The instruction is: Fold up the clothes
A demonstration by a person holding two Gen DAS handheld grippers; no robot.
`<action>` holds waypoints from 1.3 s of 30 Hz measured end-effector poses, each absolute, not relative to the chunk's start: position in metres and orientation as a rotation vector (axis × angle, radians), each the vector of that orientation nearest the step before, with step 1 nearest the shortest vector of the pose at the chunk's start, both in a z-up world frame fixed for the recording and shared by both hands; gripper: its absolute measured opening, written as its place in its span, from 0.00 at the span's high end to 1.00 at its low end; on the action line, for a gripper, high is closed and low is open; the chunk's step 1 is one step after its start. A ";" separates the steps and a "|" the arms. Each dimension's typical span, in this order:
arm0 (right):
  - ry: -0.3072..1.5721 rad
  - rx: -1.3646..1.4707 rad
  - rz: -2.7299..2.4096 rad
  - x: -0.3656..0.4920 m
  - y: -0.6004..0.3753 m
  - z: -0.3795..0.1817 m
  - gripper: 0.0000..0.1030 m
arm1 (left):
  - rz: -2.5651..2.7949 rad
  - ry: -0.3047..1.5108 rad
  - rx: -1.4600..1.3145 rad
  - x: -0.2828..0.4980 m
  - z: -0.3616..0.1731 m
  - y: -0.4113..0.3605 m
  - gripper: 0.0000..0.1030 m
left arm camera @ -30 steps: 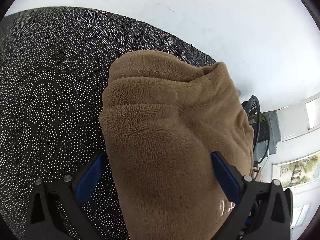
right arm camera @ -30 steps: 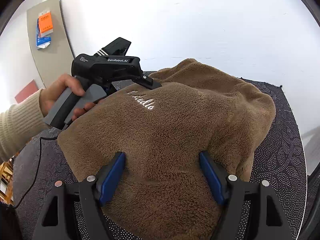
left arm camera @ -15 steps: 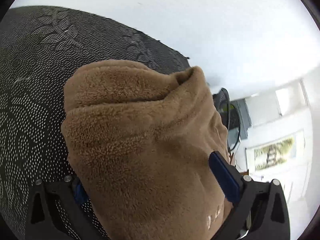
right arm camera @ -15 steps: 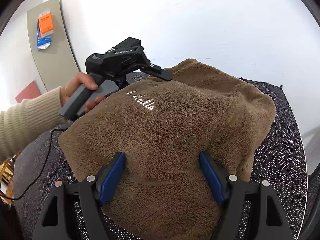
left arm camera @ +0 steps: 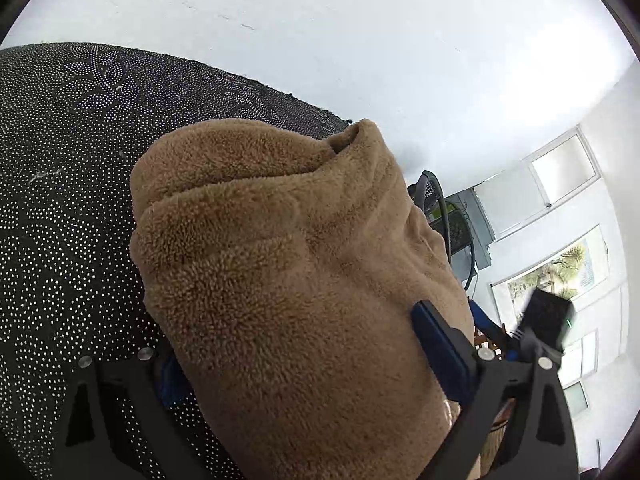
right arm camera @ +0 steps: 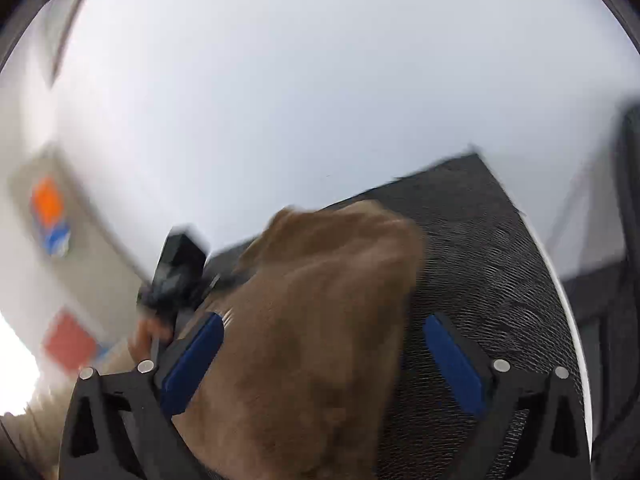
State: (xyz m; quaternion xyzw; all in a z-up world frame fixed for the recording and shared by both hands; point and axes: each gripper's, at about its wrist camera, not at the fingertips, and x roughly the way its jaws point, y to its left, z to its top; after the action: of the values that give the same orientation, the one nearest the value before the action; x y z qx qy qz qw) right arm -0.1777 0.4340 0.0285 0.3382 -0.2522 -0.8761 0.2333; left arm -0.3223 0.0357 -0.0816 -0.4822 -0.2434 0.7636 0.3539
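A folded brown fleece garment (left arm camera: 288, 280) lies bunched on a black dotted mat (left arm camera: 72, 200). My left gripper (left arm camera: 296, 332) stands wide with the bundle filling the gap; the fleece drapes over its left finger and bulges against the right pad (left arm camera: 436, 344). In the blurred right wrist view the fleece (right arm camera: 304, 320) sits between the fingers of my right gripper (right arm camera: 324, 320), whose jaws are opening. Its left pad (right arm camera: 192, 360) is at the fleece's edge, and the right pad (right arm camera: 456, 364) stands apart over the mat (right arm camera: 480, 260). A hand (right arm camera: 148, 332) holds the left gripper's black body just beyond.
The mat's far edge meets a white surface (left arm camera: 360, 40). A dark chair with cables (left arm camera: 452, 224), a window and a wall picture are at the right. A grey board with orange and blue items (right arm camera: 48, 208) and a red patch (right arm camera: 68, 340) are at the left.
My right gripper has swung sideways and rolled, blurring its view, and its jaws have widened off the fleece. The left gripper rolled, and the fleece now covers its left finger.
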 end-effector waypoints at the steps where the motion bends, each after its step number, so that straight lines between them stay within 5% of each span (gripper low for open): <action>1: -0.747 0.969 -2.386 -0.186 0.439 0.023 0.01 | 1.979 -0.624 -1.240 -0.322 -0.082 0.037 0.05; 12: -0.916 1.304 -2.111 -0.270 0.422 -0.018 0.01 | 1.991 -0.604 -1.215 -0.323 -0.082 0.038 0.03; 19: -0.717 1.364 -1.981 -0.276 0.374 -0.017 0.00 | 1.988 -0.588 -1.203 -0.315 -0.081 0.037 0.01; 24: -0.829 1.327 -1.935 -0.281 0.389 -0.021 0.00 | 1.986 -0.585 -1.201 -0.315 -0.080 0.044 0.01; 39: -0.657 1.296 -2.015 -0.267 0.375 -0.015 0.00 | 1.984 -0.574 -1.198 -0.314 -0.083 0.045 0.01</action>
State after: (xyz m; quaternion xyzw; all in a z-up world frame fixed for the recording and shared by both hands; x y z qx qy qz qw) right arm -0.2668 0.3755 -0.0150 0.4938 -0.2504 -0.7677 0.3225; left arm -0.3142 0.0454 -0.0831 -0.4665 -0.2235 0.7725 0.3682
